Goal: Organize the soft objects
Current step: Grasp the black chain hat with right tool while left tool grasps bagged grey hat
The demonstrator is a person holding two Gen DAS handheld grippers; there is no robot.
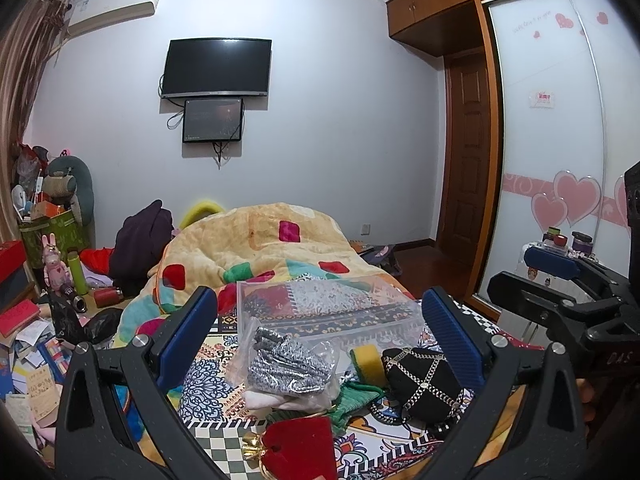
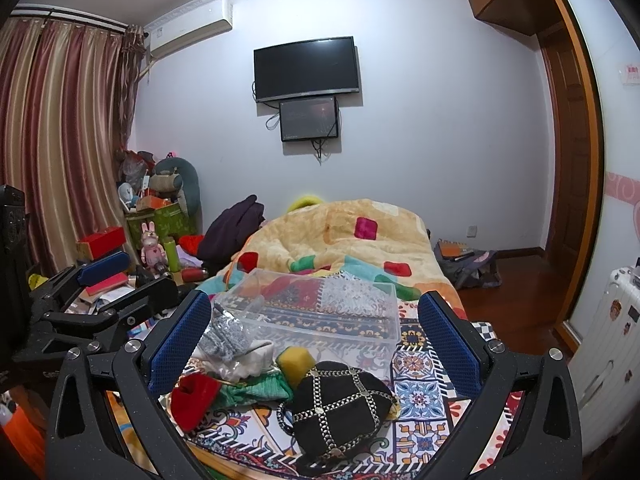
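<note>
1. Soft objects, loose pile: all lie on the patterned cloth (image 2: 420, 396) in front of the clear plastic bin (image 2: 320, 312), none gripped.
2. Left gripper (image 1: 320, 332): blue pads spread wide apart, nothing between them; it hovers over the pile. Directly ahead sits the grey knit item in a clear bag (image 1: 286, 364).
3. Right gripper (image 2: 316, 336): pads likewise wide apart and empty, hovering over the same pile, the black chain-trimmed pouch (image 2: 340, 408) nearest.
4. Count, pile, as far as visible:
   - one grey knit item, bagged;
   - one white cloth piece (image 1: 272, 398) under it;
   - one yellow sponge (image 2: 296, 364);
   - one green knit piece (image 2: 256, 394);
   - one red velvet piece (image 2: 194, 398);
   - one black pouch with chain.
   Six in all; anything buried beneath cannot be told.
5. Count, container: one clear bin, just behind the pile and touching its far edge. It looks empty; the cloth pattern shows through its walls.
6. Progress, judged: at the start. Nothing appears sorted into the bin; all six pieces remain to be moved.
7. Surroundings: one yellow patchwork quilt (image 2: 344, 240) bunched behind the bin.
</note>
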